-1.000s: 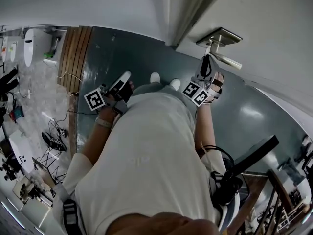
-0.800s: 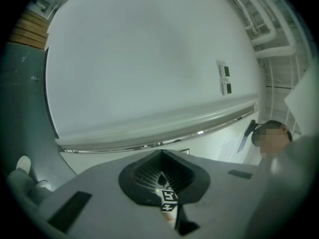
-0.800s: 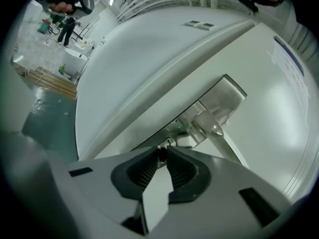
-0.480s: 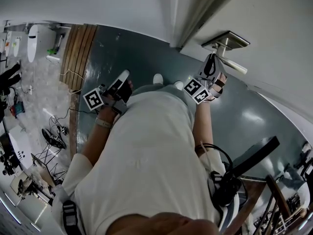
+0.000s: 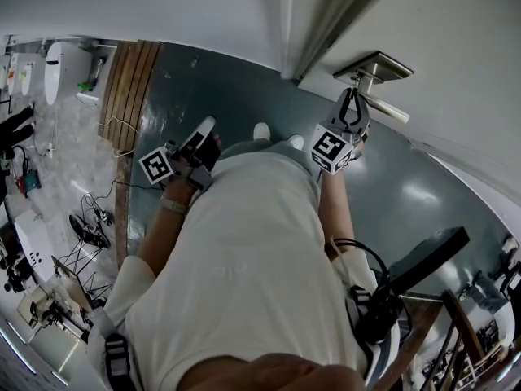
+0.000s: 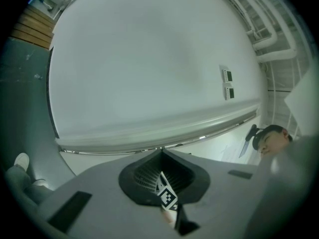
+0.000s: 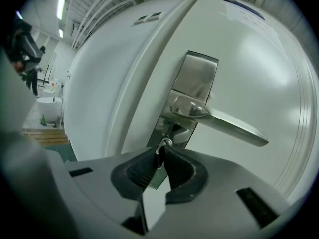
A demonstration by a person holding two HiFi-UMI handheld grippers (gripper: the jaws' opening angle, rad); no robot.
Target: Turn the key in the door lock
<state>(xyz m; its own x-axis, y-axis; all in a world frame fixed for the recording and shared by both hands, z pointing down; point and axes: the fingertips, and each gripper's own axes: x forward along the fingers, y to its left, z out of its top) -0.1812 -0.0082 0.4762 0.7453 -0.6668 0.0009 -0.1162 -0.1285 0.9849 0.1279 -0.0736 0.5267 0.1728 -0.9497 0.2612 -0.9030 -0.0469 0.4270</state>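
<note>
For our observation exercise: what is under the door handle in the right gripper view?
Under the door handle sits the lock, on the metal plate. A key sticks out of it, pinched between the right gripper's jaws. The keyhole and the key's blade are covered.

The right tongs [image 5: 351,103] have rolled about their own line at the lock, with the key [image 7: 160,152] pinched in them. A second ago their marker cube [image 5: 330,147] showed two faces side by side under the lever handle [image 5: 391,111]. Now a single face looks almost squarely up at the head view, a little higher and nearer the lock plate [image 5: 374,65]. The hand behind the cube, plain to see before, is now mostly covered by it.
</note>
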